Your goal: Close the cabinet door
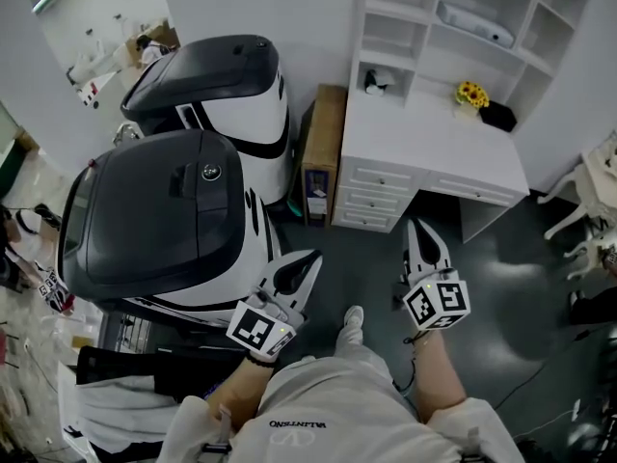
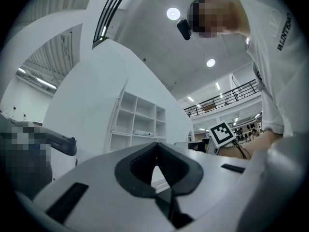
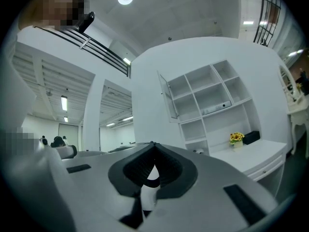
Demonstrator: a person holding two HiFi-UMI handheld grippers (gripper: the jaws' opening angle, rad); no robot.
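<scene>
Looking down on 2 large white machines with dark grey tops, the nearer machine (image 1: 154, 220) and the farther machine (image 1: 227, 85), both sitting left of the white desk (image 1: 424, 148). Seeing that desk standing against the wall, carrying a white shelf unit (image 1: 453, 17) of open compartments along its back and showing drawers (image 1: 371, 196) across its front. Spotting a brown wooden panel (image 1: 323, 148) standing just beside the desk's left end, between the desk and the farther machine.

Finding the cabinet door (image 3: 166, 99) at the upper left corner of the shelf unit above the desk, hanging open and swung outward from its compartment; making it out clearly only in the right gripper view.

Holding the left gripper (image 1: 310, 258) in front of the desk and off toward its left end, well apart from it, jaws pressed together with nothing between them. Holding the right gripper (image 1: 416, 228) in front of the desk's drawers, near but not touching, jaws likewise pressed together on nothing. Pointing both toward the desk.

Picking out a long white device (image 1: 477, 24) lying in a compartment above the desk. Noting yellow flowers (image 1: 471, 93) and a black box (image 1: 498, 116) sitting side by side at the desk's right rear. Glimpsing 1 shoe (image 1: 353, 324) on the dark floor in front of the desk, between the 2 grippers.
</scene>
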